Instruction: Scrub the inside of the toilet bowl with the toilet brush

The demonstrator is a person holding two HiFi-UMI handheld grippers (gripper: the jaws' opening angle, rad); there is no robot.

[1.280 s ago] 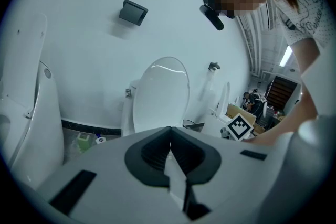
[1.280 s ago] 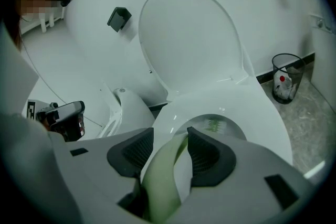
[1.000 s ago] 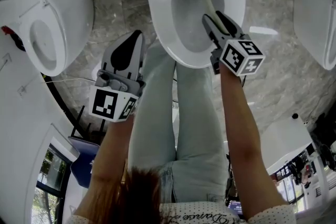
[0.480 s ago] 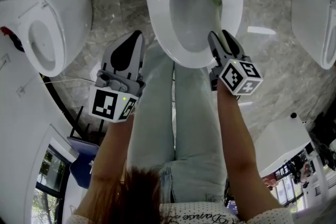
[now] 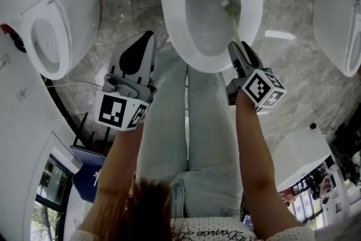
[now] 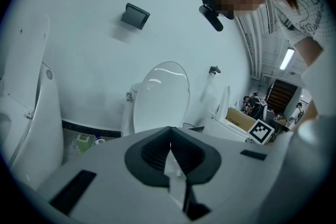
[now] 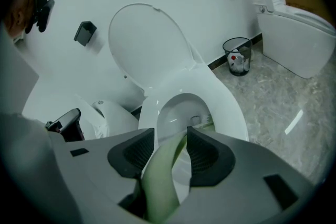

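Fingers [image 6: 152, 152] of the left gripper [image 5: 145, 42] are pressed together on nothing, near-left of the toilet bowl [image 5: 172, 14]. Right gripper [image 5: 239, 48] fingers clench the pale green toilet brush [image 7: 160, 181] handle. Farther off, its head, small and hard to make out, sits inside the bowl's right side.

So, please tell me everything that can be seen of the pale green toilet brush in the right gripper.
The pale green toilet brush looks like smooth plastic: a long, slightly curved handle ending in a small bristle head. The right gripper is shut on the handle, its dark jaws pressing both sides. The brush slants forward and down into the white toilet bowl. Its head lies against the bowl's inner wall on the person's right, just below the seat. Nothing else appears to touch it.
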